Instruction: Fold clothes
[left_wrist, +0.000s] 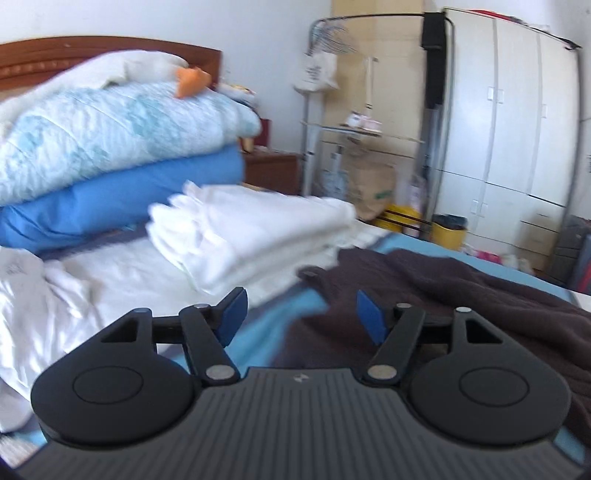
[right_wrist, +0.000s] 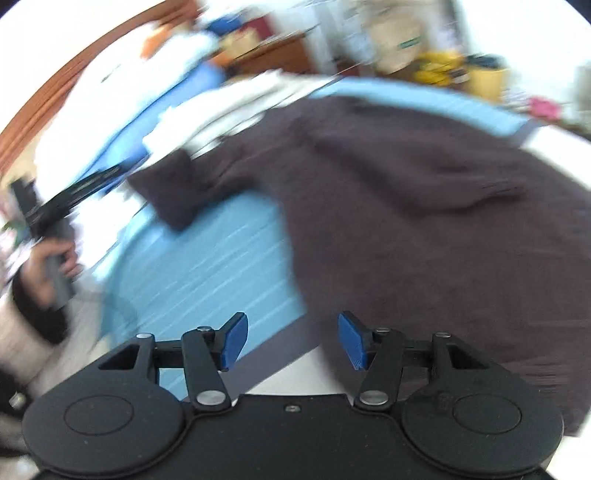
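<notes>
Left tool (left_wrist: 301, 314) spread, right tool (right_wrist: 291, 339) spread, brown sweater (right_wrist: 424, 221) rumpled on bed (right_wrist: 207, 266)

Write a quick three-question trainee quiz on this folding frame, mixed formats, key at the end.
1. True or false: the left gripper is clamped on the dark brown sweater.
2. Multiple choice: what lies just beyond the left gripper, on the bed? A) a stack of folded white clothes B) a laundry basket C) a pair of shoes
3. Fill in: in the right wrist view, the right gripper is ____, with nothing between its blue pads.

Key
1. False: its jaws stand apart and hold nothing; the sweater lies spread on the blue bedsheet.
2. A
3. open
</notes>
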